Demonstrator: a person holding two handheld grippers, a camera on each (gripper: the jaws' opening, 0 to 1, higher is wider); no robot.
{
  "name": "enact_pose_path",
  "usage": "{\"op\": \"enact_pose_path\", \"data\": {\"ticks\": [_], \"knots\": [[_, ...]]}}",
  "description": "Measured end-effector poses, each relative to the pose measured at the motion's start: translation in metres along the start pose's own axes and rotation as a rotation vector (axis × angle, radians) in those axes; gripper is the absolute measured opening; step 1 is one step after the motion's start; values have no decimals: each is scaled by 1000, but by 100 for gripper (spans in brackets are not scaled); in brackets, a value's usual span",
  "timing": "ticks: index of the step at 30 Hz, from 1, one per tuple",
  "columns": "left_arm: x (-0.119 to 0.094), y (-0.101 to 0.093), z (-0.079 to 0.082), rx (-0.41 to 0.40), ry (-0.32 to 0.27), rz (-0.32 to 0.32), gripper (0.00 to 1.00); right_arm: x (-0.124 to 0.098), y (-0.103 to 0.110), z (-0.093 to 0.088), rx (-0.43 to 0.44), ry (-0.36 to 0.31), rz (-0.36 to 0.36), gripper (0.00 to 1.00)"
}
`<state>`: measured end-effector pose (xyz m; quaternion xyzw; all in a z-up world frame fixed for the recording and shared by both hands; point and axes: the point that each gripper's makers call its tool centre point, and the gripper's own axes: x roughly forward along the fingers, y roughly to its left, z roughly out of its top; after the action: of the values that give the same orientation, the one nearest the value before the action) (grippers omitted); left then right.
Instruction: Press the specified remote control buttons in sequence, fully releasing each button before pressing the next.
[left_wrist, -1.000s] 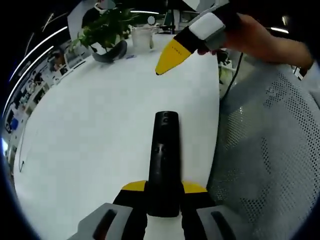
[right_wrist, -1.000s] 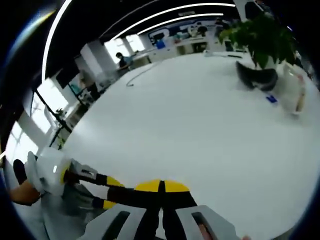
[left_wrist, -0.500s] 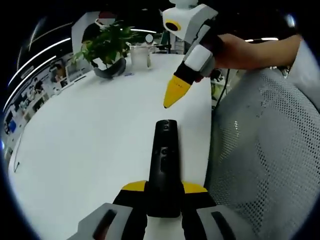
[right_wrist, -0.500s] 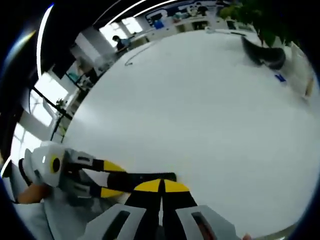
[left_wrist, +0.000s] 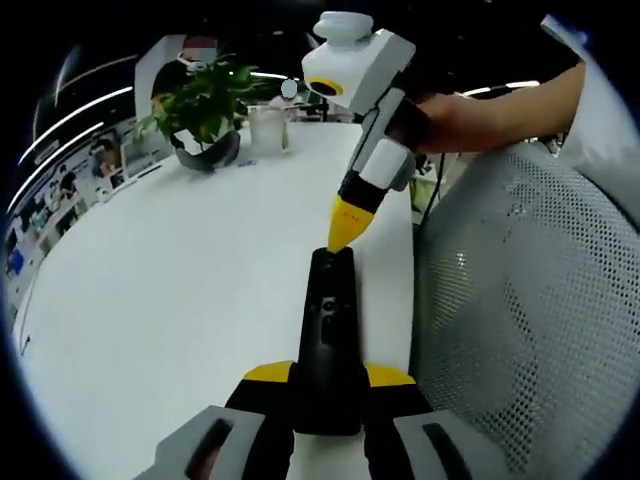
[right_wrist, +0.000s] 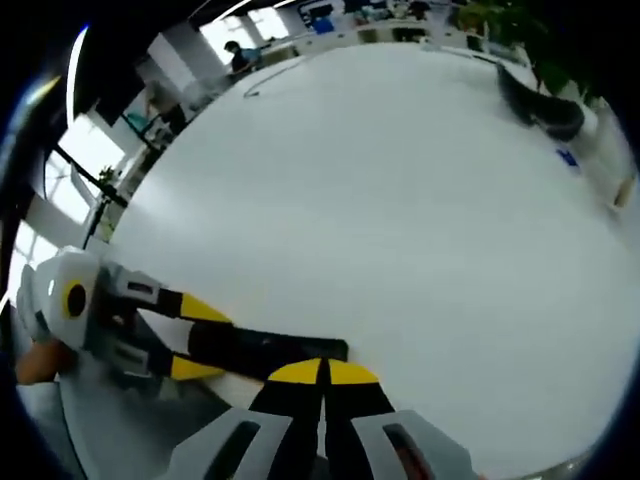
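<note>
Fingers first: your left gripper (left_wrist: 328, 385) has its two yellow-tipped jaws clamped on the near end of the long black plastic remote control (left_wrist: 329, 330), which runs straight away from you along the right edge of the round white table (left_wrist: 170, 290). Your right gripper (left_wrist: 343, 238) has its yellow jaws pressed together into a single point, grasping nothing.

As for progress, that closed point sits at the far end of the remote in the left gripper view — touching it or hovering just above; contact cannot be told apart from a near miss. The buttons there are too small and dark to pick out. You appear to be at a press, or about to make one, near the top of the remote. How many presses of the sequence are done cannot be judged, so treat the rest as remaining, with a full lift-off owed after this one.

Pose: your right hand (left_wrist: 450, 98) comes in from the upper right, above the grey mesh chair back (left_wrist: 520, 300), and the right gripper slants steeply down and toward you. In the right gripper view, the same closed jaws (right_wrist: 322, 375) rise from the bottom and meet the remote's end (right_wrist: 270, 345), while the left gripper (right_wrist: 190, 338) reaches in from the left, holding the remote level over the table. A green potted plant (left_wrist: 205, 100) stands far across the table, well apart from the work.
</note>
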<state>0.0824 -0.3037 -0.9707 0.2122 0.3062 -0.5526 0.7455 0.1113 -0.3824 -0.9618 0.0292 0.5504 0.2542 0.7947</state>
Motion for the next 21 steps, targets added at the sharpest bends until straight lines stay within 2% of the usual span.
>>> {"op": "enact_pose_path", "data": {"ticks": [6, 9, 16, 21], "knots": [[2, 2, 1, -7, -18, 16, 24, 0, -2, 0, 60, -8, 26, 0], [1, 1, 2, -8, -21, 17, 24, 0, -1, 0, 63, -18, 27, 0], [2, 1, 3, -5, -28, 18, 25, 2, 1, -1, -115, -1, -52, 0], [3, 1, 4, -4, -30, 18, 25, 2, 0, -1, -118, 0, -55, 0]]}}
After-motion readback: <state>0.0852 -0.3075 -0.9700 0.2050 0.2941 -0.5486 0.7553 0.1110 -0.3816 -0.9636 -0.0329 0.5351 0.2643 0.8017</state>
